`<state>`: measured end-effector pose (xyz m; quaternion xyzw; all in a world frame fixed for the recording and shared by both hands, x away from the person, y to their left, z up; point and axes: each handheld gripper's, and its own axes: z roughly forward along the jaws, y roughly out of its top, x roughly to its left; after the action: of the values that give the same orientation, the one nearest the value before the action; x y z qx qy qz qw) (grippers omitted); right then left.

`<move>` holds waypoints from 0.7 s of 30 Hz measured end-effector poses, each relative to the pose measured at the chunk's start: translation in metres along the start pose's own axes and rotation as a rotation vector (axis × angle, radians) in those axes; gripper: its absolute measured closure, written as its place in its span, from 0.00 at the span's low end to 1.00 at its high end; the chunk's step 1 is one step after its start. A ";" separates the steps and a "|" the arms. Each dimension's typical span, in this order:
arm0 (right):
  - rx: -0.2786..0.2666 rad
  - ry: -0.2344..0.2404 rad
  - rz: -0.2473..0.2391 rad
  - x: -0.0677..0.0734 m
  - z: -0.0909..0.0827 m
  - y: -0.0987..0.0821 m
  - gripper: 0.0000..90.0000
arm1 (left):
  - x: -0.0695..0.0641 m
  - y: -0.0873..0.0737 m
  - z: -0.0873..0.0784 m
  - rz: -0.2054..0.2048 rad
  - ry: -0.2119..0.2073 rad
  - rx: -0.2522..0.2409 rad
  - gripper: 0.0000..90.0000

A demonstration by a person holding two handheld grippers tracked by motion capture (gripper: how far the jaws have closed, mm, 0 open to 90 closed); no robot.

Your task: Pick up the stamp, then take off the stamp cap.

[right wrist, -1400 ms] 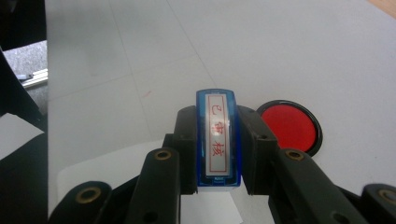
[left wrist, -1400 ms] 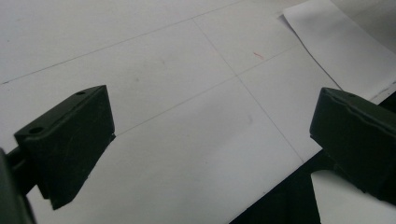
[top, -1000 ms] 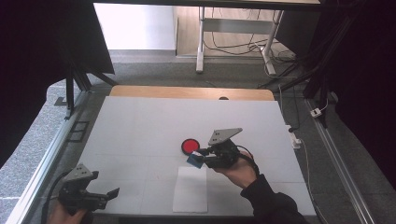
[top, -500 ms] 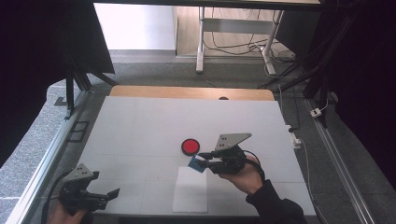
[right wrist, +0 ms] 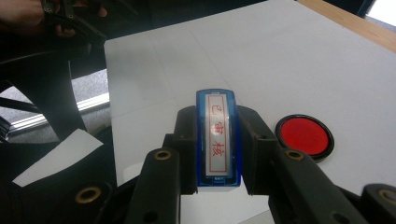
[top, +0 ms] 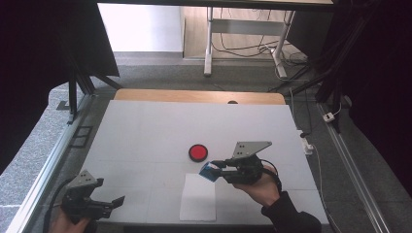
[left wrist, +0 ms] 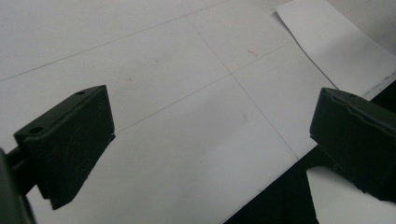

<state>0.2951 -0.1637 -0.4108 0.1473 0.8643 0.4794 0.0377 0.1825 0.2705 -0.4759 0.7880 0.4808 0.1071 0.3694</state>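
A blue stamp [right wrist: 218, 137] with red characters on its white face sits clamped between the jaws of my right gripper [top: 214, 170], held a little above the table. Just beyond and to the left of it in the high view lies a round red ink pad [top: 197, 152] in a black case, apart from the stamp. A white sheet of paper [top: 198, 198] lies below the stamp near the front edge. My left gripper [top: 114, 203] rests at the front left, jaws wide apart with nothing between them; only table [left wrist: 187, 107] lies under them.
The white table top [top: 145, 126] has a wooden strip [top: 194, 96] along its far edge. Metal rails [top: 48, 160] run along both sides. A cable and small white box [top: 307, 145] sit at the right edge.
My right gripper has moved a little to the right and toward the front edge, carrying the stamp away from the ink pad. The left gripper has stayed put.
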 end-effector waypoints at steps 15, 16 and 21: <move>-0.001 0.005 0.012 0.001 0.000 0.003 0.79 | -0.001 0.003 0.001 0.044 -0.084 -0.027 0.00; -0.005 0.005 0.017 0.000 0.000 0.003 0.79 | -0.001 0.003 0.001 0.048 -0.100 -0.029 0.00; -0.001 0.012 0.014 0.001 0.001 0.003 0.79 | -0.002 0.007 0.005 0.060 -0.143 -0.034 0.00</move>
<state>0.2952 -0.1614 -0.4082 0.1504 0.8633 0.4809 0.0290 0.1889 0.2642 -0.4741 0.8014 0.4274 0.0697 0.4126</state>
